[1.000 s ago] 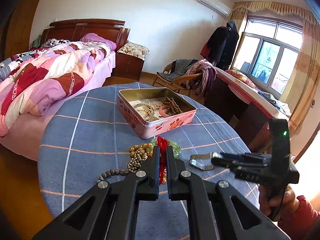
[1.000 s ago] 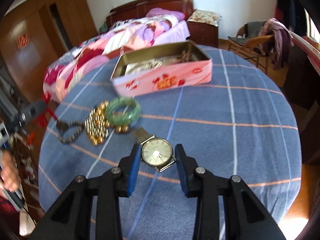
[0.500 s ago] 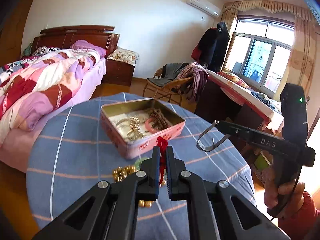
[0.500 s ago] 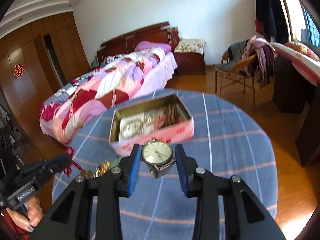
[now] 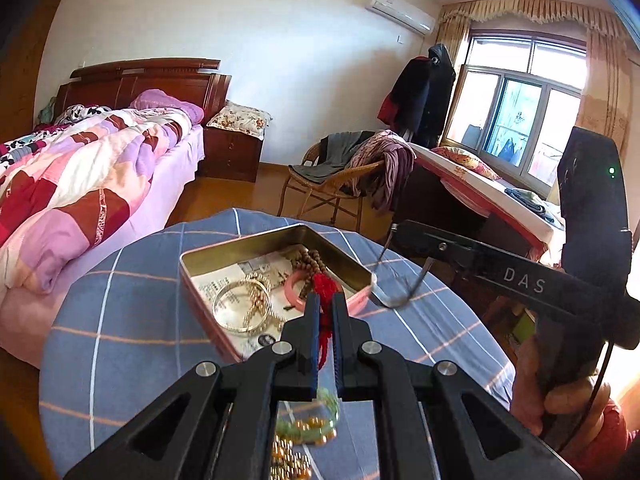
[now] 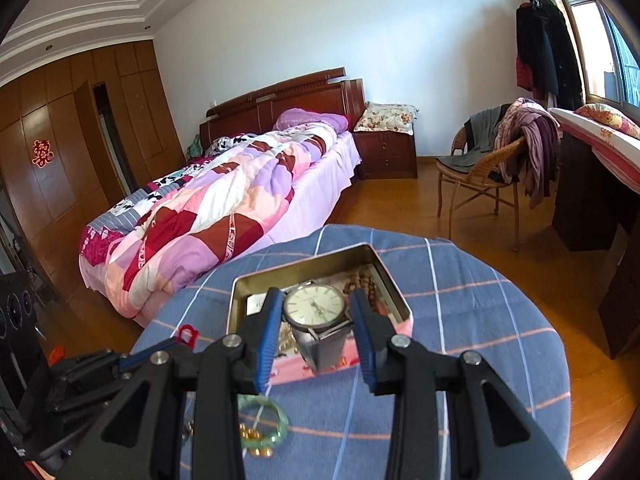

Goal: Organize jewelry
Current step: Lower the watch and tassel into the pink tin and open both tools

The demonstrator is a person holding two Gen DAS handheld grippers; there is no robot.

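My left gripper (image 5: 326,300) is shut on a red knotted cord (image 5: 325,286) and hovers over the near edge of the open pink tin (image 5: 240,242). The tin holds a gold bangle (image 5: 236,308), a pink bangle (image 5: 294,292) and brown wooden beads (image 5: 312,260). My right gripper (image 6: 318,312) is shut on a silver wristwatch (image 6: 316,306), held face up above the tin (image 6: 304,262); its strap (image 5: 400,296) hangs down. A green bangle (image 6: 264,416) and gold beads (image 6: 256,442) lie on the cloth below both grippers.
The round table wears a blue checked cloth (image 6: 480,320). Behind it stand a bed with a patchwork quilt (image 6: 208,220), a wicker chair draped with clothes (image 6: 492,168) and a dark desk (image 6: 592,192) at the right. A hand (image 5: 560,396) grips the right tool.
Both grippers have risen and moved toward the tin. The watch has left the cloth in the right gripper, and the red cord has come up from the bead pile in the left.
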